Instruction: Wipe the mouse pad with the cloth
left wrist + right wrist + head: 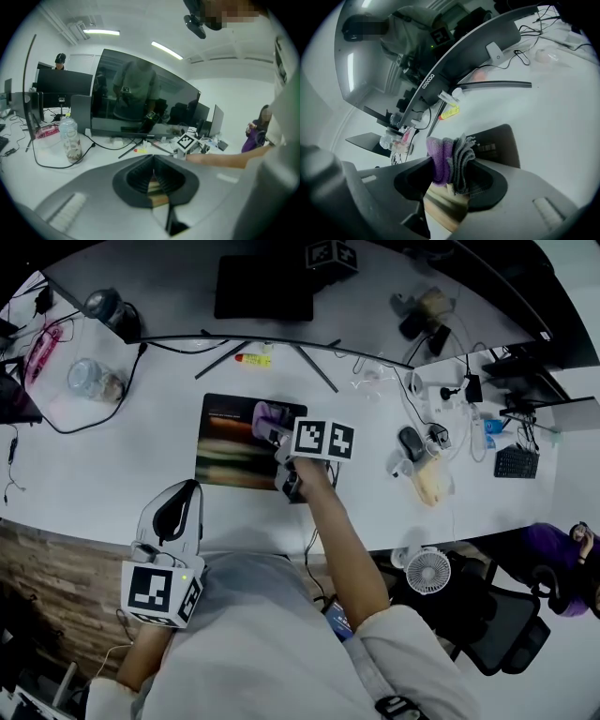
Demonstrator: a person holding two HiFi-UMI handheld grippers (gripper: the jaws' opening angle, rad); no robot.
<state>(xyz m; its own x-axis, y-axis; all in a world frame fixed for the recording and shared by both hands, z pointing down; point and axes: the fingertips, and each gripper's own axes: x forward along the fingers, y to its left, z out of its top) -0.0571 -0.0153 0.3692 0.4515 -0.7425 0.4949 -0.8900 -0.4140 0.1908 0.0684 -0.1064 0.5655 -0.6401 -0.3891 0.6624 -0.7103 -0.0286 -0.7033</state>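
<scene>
The white bench (112, 474) fills most of the head view, and the dark mouse pad (230, 451) lies flat on it at mid-frame. My right gripper (452, 171) has its fingers clamped on the folded purple-and-grey cloth (449, 157), at the pad's right end. I judge the wiping is in hand. Next, I should keep the cloth pressed flat and drag it toward frame left. My left gripper (158, 183) hangs at lower left, off the bench, fingers closed on nothing.
</scene>
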